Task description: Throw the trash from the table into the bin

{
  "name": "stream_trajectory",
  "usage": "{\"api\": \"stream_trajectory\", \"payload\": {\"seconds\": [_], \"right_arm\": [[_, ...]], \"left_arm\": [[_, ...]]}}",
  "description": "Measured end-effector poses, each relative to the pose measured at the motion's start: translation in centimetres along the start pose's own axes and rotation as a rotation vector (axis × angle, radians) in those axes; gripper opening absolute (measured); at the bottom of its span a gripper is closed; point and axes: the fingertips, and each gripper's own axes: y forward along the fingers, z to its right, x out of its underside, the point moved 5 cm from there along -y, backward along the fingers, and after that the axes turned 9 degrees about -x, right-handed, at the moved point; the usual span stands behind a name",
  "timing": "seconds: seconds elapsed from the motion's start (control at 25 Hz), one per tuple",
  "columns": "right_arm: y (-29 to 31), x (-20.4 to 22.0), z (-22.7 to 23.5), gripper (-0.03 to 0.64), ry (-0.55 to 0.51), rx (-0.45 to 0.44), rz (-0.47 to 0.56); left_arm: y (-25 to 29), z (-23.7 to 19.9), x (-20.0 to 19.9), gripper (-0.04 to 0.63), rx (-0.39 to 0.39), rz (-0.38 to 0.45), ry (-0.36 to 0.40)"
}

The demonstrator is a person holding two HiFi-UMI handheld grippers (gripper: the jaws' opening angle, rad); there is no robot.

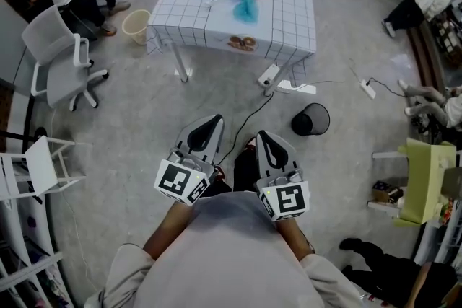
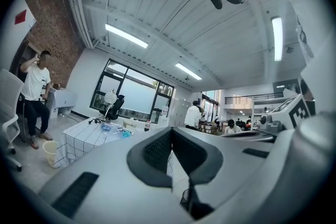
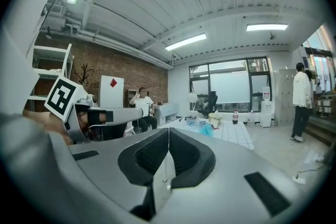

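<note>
far ahead of closed left gripper [image 1: 214, 120] and closed right gripper [image 1: 263, 136]: trash [image 1: 245, 6] on table [image 1: 290, 19]

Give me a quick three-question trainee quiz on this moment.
1. True or false: the left hand-held gripper and the right hand-held gripper are both shut and empty.
2. Relative to the table, the black bin stands: A) on top; B) on the floor, off its near right corner; C) underneath.
3. What colour is the trash piece at the table's middle?
Key: 1 true; 2 B; 3 blue-green.
</note>
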Motion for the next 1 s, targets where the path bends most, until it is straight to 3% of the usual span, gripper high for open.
{"api": "stream_trajectory", "payload": {"seconds": [0.36, 1.0], "right_arm": [[4.2, -0.1, 5.5, 0.019, 0.020, -0.021, 0.001], [12.7, -1.7, 20.8, 0.020, 0.066, -0.095, 0.018]], "left_arm": [[6.3, -1.1, 0.9, 0.006, 0.000, -0.042, -0.001], [24.9, -1.8, -0.2, 0.006, -0.007, -0.064, 0.031]]}}
